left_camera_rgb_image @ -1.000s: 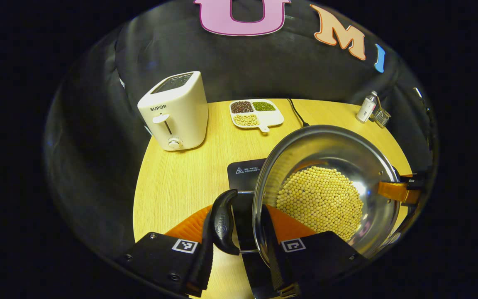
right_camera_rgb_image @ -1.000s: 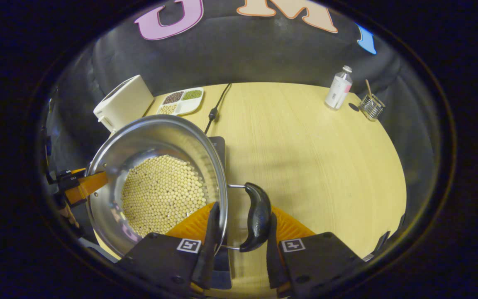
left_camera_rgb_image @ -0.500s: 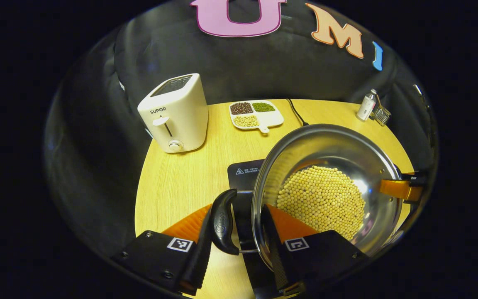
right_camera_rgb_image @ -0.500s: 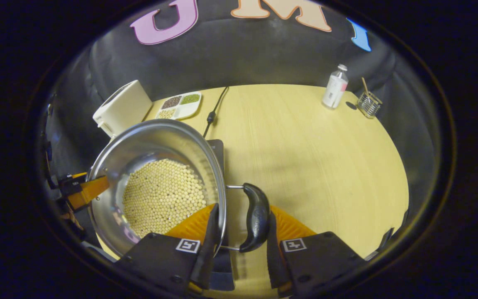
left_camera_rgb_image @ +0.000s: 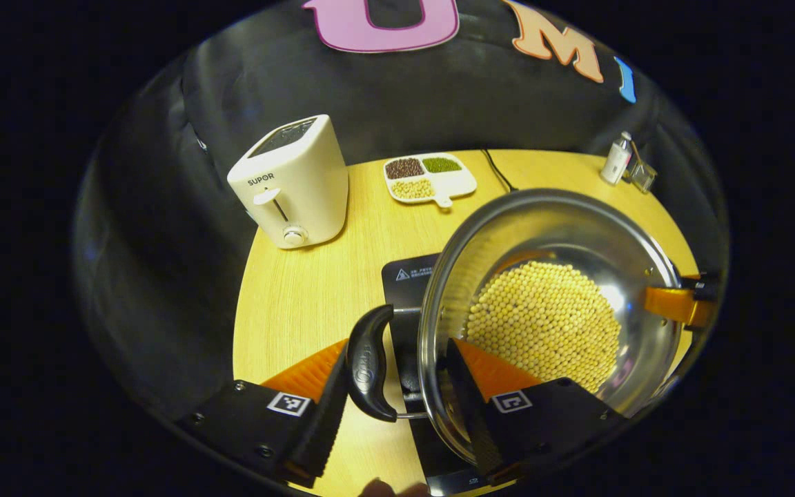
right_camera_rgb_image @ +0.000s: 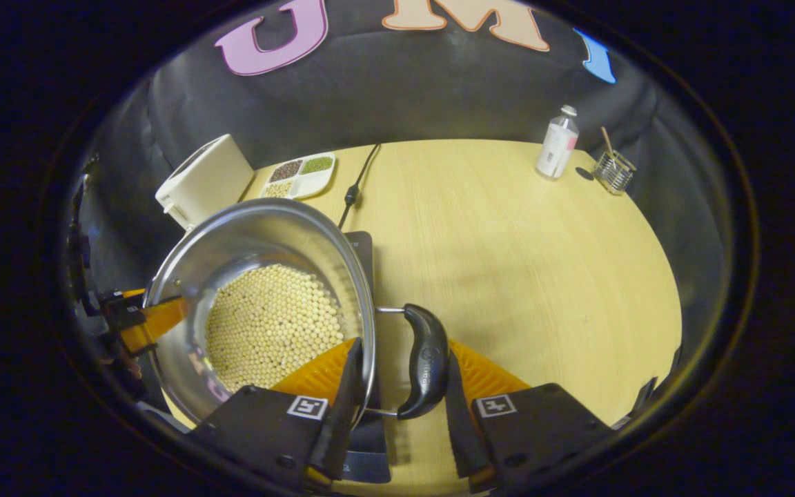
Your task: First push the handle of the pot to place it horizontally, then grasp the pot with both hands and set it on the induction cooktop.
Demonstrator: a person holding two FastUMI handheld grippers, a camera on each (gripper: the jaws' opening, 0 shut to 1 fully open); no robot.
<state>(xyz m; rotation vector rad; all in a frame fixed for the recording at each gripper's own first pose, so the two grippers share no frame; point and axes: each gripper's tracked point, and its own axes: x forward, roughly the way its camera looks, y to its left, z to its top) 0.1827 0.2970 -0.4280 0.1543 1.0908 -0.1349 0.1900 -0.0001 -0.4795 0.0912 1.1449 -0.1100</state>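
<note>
We see the pot [left_camera_rgb_image: 549,317], a steel one with a layer of pale beans [left_camera_rgb_image: 546,324] on its bottom, held over the black induction cooktop [left_camera_rgb_image: 408,276] near the front of the round wooden worktop [left_camera_rgb_image: 301,297]. Whether its base touches the cooktop we cannot tell.

In the left gripper view, the left gripper [left_camera_rgb_image: 394,407] sits at 6 o'clock, its fingers straddling the pot's rim and its black side handle [left_camera_rgb_image: 368,362]: one finger lies outside the handle, the other inside the pot wall. They look closed around handle and rim, though we cannot tell how firmly they press. At 3 o'clock, the other gripper reaches the far rim.

In the right gripper view, the right gripper [right_camera_rgb_image: 397,407] does the same at 6 o'clock, with the opposite handle [right_camera_rgb_image: 425,362] and rim between its fingers.

At 10 o'clock in the left gripper view stands a white toaster [left_camera_rgb_image: 290,183]; at 12 o'clock lies a divided dish [left_camera_rgb_image: 428,179] of beans, with a black cord [left_camera_rgb_image: 497,172] just beside it. At 1 o'clock are a small bottle [left_camera_rgb_image: 616,159] and a glass holder [left_camera_rgb_image: 642,176], well apart from the pot.
</note>
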